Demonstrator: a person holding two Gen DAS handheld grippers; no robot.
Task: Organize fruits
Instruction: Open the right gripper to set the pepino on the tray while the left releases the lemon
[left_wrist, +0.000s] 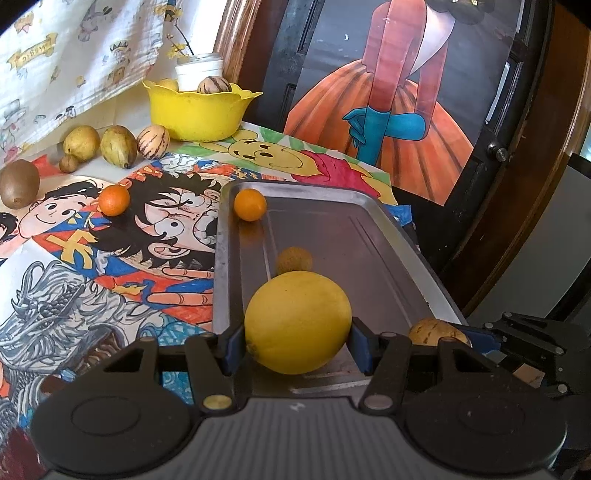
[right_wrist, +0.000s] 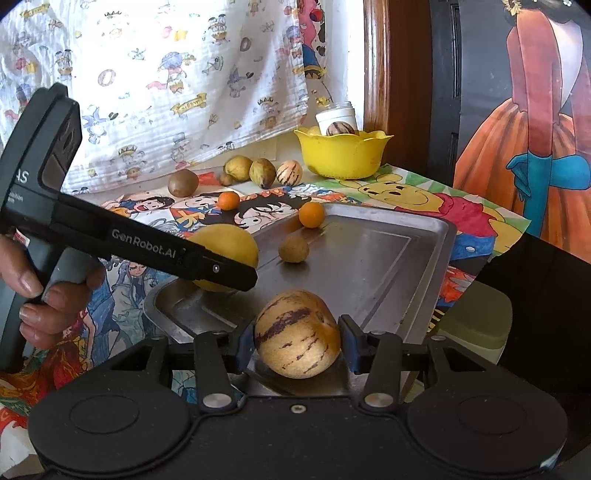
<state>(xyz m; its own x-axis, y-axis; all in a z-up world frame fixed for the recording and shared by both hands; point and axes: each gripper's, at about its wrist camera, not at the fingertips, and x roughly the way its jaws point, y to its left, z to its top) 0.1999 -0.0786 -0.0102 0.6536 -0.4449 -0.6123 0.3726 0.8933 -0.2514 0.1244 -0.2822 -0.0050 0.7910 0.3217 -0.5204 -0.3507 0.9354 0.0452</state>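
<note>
A yellow lemon-like fruit (left_wrist: 297, 321) sits between the pads of my left gripper (left_wrist: 297, 343), which is shut on it over the near end of the metal tray (left_wrist: 351, 240). In the right wrist view the same gripper (right_wrist: 236, 273) holds that fruit (right_wrist: 225, 243) at the tray's left rim. My right gripper (right_wrist: 297, 339) is shut on a striped tan melon (right_wrist: 297, 332) above the near edge of the tray (right_wrist: 369, 258). Inside the tray lie a small orange (left_wrist: 250, 205) and a small brown round fruit (left_wrist: 294, 260).
On the cartoon cloth lie another small orange (left_wrist: 113, 200), a kiwi (left_wrist: 18, 183) and a row of greenish and striped fruits (left_wrist: 118, 146). A yellow bowl (left_wrist: 199, 114) holding fruit stands at the back before a white jar (left_wrist: 199, 72). A hand (right_wrist: 48, 295) grips the left tool.
</note>
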